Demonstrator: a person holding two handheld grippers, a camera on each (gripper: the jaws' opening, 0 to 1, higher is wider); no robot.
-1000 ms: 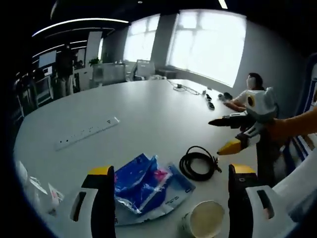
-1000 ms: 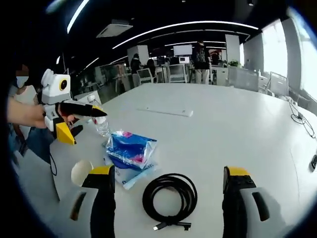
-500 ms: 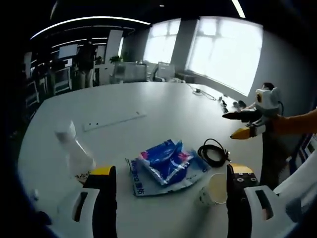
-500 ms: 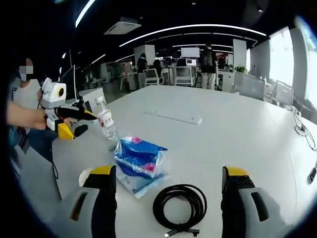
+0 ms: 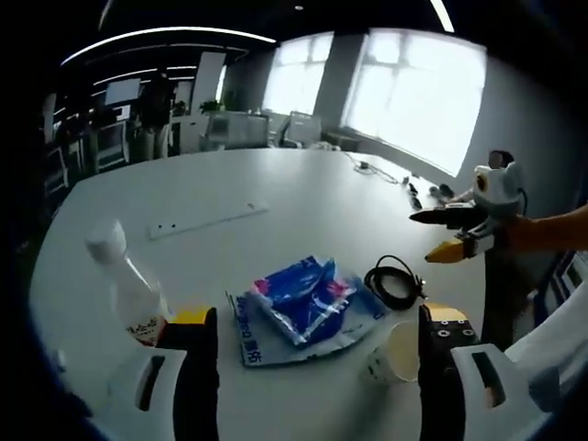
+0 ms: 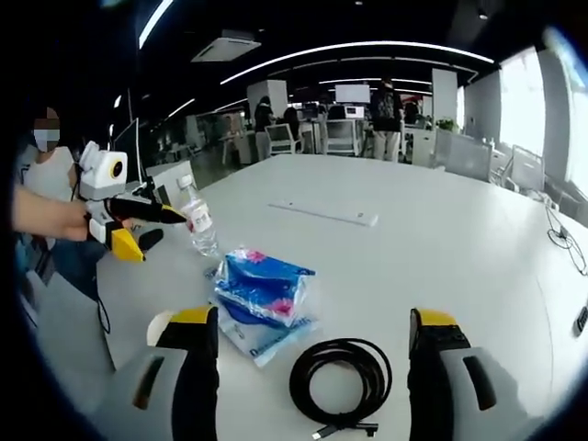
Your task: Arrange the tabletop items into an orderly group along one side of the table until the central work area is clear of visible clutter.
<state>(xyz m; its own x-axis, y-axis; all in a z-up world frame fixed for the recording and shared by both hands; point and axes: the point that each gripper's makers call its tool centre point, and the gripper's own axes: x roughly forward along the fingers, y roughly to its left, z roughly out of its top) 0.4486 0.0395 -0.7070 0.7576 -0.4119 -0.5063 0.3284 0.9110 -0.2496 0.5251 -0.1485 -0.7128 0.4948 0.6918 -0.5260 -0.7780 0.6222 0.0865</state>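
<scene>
Both my claws are hanging wide with nothing in them, hovering over the near edge of the white tabletop [image 5: 303,193]. Closest to my left claw [image 5: 312,367] there's a paper cup [image 5: 397,353] lying on its side by the right jaw, and a clear plastic bottle [image 5: 129,289] standing just off the left jaw. A bit further in sits the blue plastic package [image 5: 303,299], with the coiled black cable [image 5: 393,283] just beside it to the right. From my right claw [image 6: 310,367] the order flips: cable [image 6: 342,378] nearest, between the jaws, then the blue package [image 6: 262,294], the cup [image 6: 161,323] by the left jaw, and the bottle [image 6: 197,225] past them, right next to my left claw's tips. Further out a white power strip [image 6: 326,214] lies flat mid-table. Way back: office desks, some people standing.
</scene>
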